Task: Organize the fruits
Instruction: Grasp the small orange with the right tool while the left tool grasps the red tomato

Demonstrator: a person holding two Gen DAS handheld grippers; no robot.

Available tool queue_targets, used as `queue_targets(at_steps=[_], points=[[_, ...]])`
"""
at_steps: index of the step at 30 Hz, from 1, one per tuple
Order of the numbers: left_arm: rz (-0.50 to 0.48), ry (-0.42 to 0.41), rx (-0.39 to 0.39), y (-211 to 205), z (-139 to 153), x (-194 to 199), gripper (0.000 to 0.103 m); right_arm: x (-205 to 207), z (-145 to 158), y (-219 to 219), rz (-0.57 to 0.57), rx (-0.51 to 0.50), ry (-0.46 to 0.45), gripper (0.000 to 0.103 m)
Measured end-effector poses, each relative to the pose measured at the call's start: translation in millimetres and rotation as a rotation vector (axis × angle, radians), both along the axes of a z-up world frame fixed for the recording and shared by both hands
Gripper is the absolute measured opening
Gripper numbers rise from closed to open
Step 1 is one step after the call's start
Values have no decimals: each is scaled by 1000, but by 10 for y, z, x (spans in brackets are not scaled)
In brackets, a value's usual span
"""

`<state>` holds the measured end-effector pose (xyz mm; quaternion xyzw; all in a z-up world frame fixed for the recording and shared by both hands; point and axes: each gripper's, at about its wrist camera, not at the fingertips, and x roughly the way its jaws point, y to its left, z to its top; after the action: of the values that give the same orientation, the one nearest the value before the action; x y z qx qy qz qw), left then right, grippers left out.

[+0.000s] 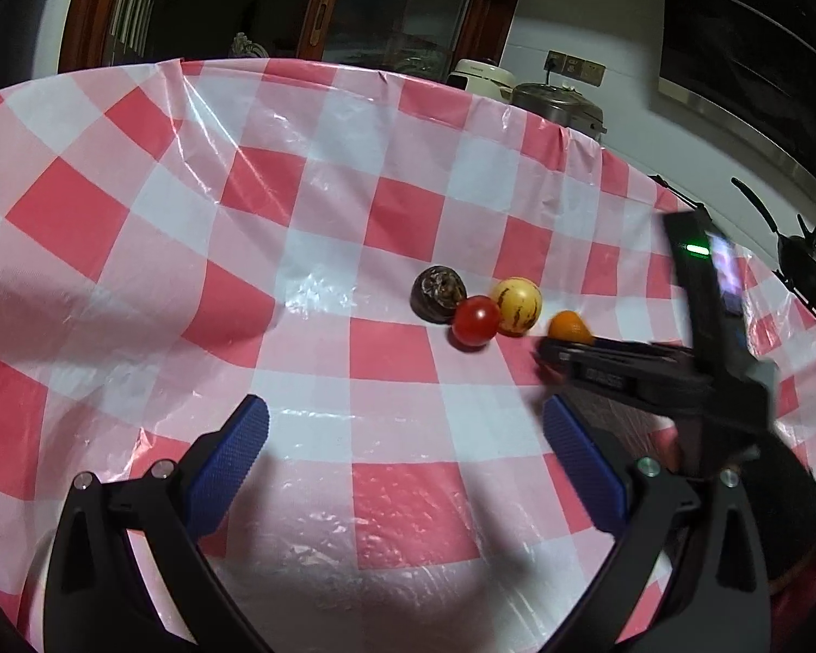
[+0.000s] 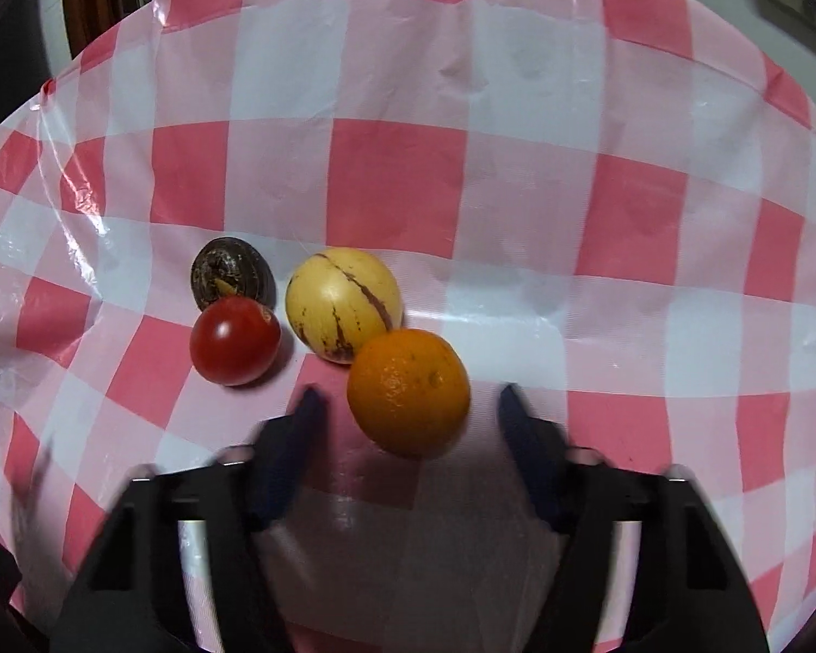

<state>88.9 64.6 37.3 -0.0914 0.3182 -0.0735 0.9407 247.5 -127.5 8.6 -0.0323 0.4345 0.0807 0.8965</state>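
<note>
Several fruits lie close together on the red-and-white checked tablecloth [image 2: 517, 190]: a dark brown wrinkled fruit [image 2: 232, 273], a red tomato [image 2: 235, 340], a yellow fruit with purple streaks [image 2: 344, 302] and an orange [image 2: 408, 390]. My right gripper [image 2: 408, 408] is open, its blue fingertips either side of the orange's near half, not touching it. In the left wrist view the same fruits show as the brown fruit [image 1: 439, 291], tomato [image 1: 476, 320], yellow fruit [image 1: 515, 306] and orange [image 1: 570, 327]. My left gripper [image 1: 406, 424] is open and holds nothing, well short of them.
The right gripper's body [image 1: 680, 370] reaches in from the right in the left wrist view. Beyond the table's far edge stand a rice cooker [image 1: 481, 76], a metal pot [image 1: 560, 106] and a black pan [image 1: 808, 272] on a counter.
</note>
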Motion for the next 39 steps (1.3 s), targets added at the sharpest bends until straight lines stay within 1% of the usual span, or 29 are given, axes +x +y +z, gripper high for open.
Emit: queue_targets(at_steps=[1, 4, 7, 9, 11, 13, 14, 15, 16, 17, 18, 20, 22, 24, 25, 26, 27, 28, 29, 31, 32, 34, 35, 36, 39], points=[[-2, 3, -2, -1, -5, 2, 101, -44, 15, -30, -5, 12, -9, 41], [-19, 8, 2, -42, -9, -4, 101, -358, 87, -196, -30, 102, -59, 41], [-49, 25, -30, -92, -19, 15, 101, -731, 140, -401, -80, 206, -97, 41], [-67, 43, -53, -147, -26, 100, 101, -997, 150, -542, -128, 275, -110, 41], [-65, 51, -37, -252, -32, 257, 101, -1191, 136, -685, -183, 344, -119, 41], [-47, 56, -4, -348, -38, 426, 101, -1256, 174, -678, -210, 371, -154, 41], [-36, 64, -1, -408, -42, 557, 101, -1269, 198, -703, -221, 377, -179, 41], [-29, 71, -4, -433, -48, 639, 101, -1266, 210, -725, -226, 386, -181, 41], [-17, 87, 0, -472, -63, 743, 101, -1230, 188, -752, -230, 401, -163, 41], [-6, 108, 12, -531, -88, 866, 100, -1200, 134, -750, -230, 412, -148, 41], [-2, 118, 22, -570, -107, 937, 98, -1220, 143, -802, -231, 420, -145, 41], [6, 153, 73, -694, -165, 1122, 89, -1215, 142, -804, -225, 430, -142, 41], [-2, 174, 90, -758, -199, 1226, 86, -1225, 140, -806, -223, 433, -138, 41], [14, 187, 105, -772, -223, 1310, 82, -1218, 135, -793, -211, 437, -138, 41], [13, 197, 106, -771, -244, 1341, 71, -1214, 132, -783, -208, 435, -138, 41], [-1, 213, 103, -774, -275, 1366, 53, -1210, 131, -777, -206, 433, -139, 41], [-16, 226, 97, -771, -303, 1372, 42, -1205, 129, -770, -203, 432, -141, 41], [-28, 225, 88, -766, -307, 1366, 36, -1200, 126, -765, -202, 432, -141, 41], [-28, 217, 87, -759, -299, 1350, 36, -1198, 124, -761, -201, 432, -141, 41], [-32, 177, 83, -730, -253, 1264, 36, -1196, 115, -754, -198, 430, -140, 41], [-30, 142, 88, -713, -211, 1190, 36, -1198, 117, -753, -197, 430, -143, 41], [-16, 106, 106, -691, -162, 1090, 36, -1204, 116, -756, -193, 433, -148, 41], [-13, 97, 99, -676, -139, 1051, 36, -1206, 113, -757, -193, 433, -148, 41], [-11, 90, 71, -648, -106, 990, 36, -1208, 112, -759, -191, 434, -149, 41], [3, 61, 54, -604, -44, 839, 36, -1210, 103, -765, -187, 438, -151, 41]])
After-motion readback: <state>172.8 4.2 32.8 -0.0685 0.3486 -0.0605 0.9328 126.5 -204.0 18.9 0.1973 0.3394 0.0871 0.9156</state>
